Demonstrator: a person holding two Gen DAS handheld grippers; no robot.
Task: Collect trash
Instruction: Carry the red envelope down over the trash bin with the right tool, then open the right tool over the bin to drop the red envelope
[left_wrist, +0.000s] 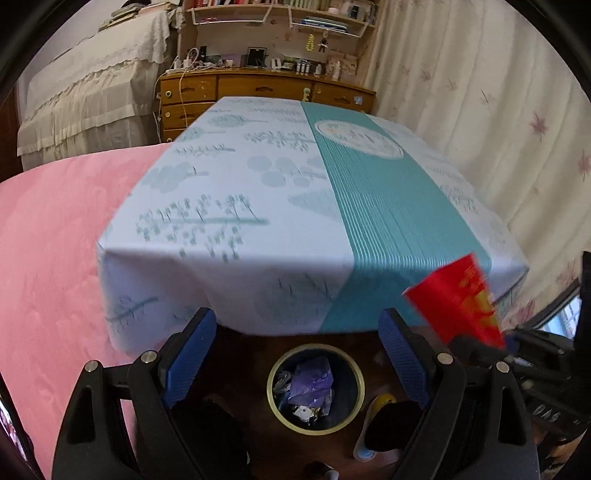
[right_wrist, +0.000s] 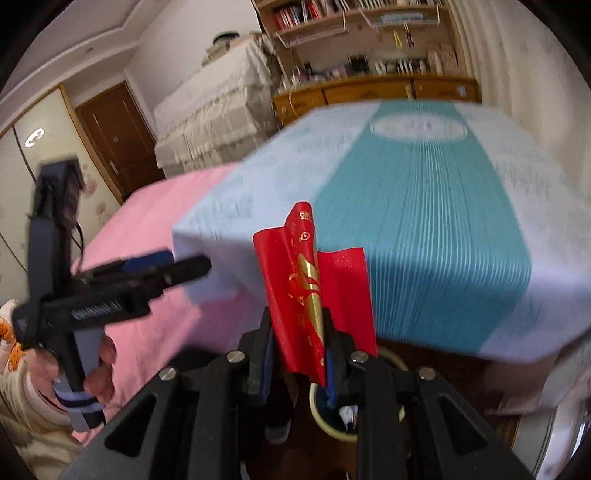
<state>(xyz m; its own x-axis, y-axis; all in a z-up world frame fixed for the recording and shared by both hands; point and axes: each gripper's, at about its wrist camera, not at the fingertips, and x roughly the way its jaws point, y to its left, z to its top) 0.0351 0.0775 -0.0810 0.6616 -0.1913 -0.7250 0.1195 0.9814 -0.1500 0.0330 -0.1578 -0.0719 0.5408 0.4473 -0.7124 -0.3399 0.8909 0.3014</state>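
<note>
Right gripper (right_wrist: 299, 363) jaws clamp the red envelope (right_wrist: 314, 280) (creased, gold print) upright, near the counter's front edge; left gripper (left_wrist: 297, 354) jaws gape empty above the bin (left_wrist: 316, 387). Advice: centre the envelope over the bin's rim before letting go.

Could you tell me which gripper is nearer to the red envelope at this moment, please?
Right. The right gripper is shut on the red envelope, which stands up from between its pads. The left gripper is open and empty, off to the envelope's side, above the trash bin.
</note>
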